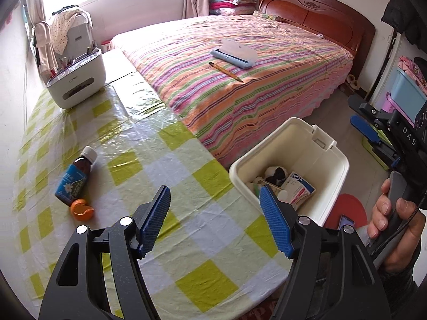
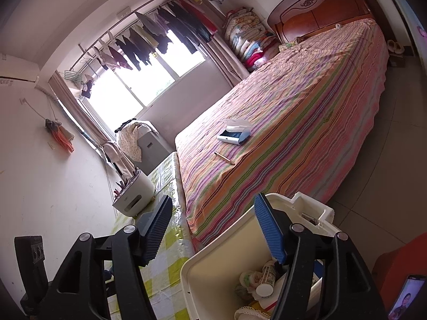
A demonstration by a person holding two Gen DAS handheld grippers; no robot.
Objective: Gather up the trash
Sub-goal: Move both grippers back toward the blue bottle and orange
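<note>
A brown bottle with a blue label and white cap [image 1: 75,177] lies on the checkered table [image 1: 149,160], an orange peel [image 1: 81,209] next to it. My left gripper [image 1: 216,221] is open and empty above the table's near part. A white bin [image 1: 328,176] stands on the floor at the table's right edge, holding a small carton [image 1: 300,190] and other rubbish. My right gripper [image 2: 213,230] is open and empty above the bin [image 2: 213,261], where a small bottle [image 2: 268,277] and wrappers lie. It also shows in the left wrist view [image 1: 368,130].
A white desk organizer [image 1: 77,82] stands at the table's far end. A bed with a striped cover [image 1: 240,80] lies beside the table, with a blue case [image 1: 232,53] and a pencil [image 1: 225,71] on it. A phone [image 2: 405,298] lies by the red mat.
</note>
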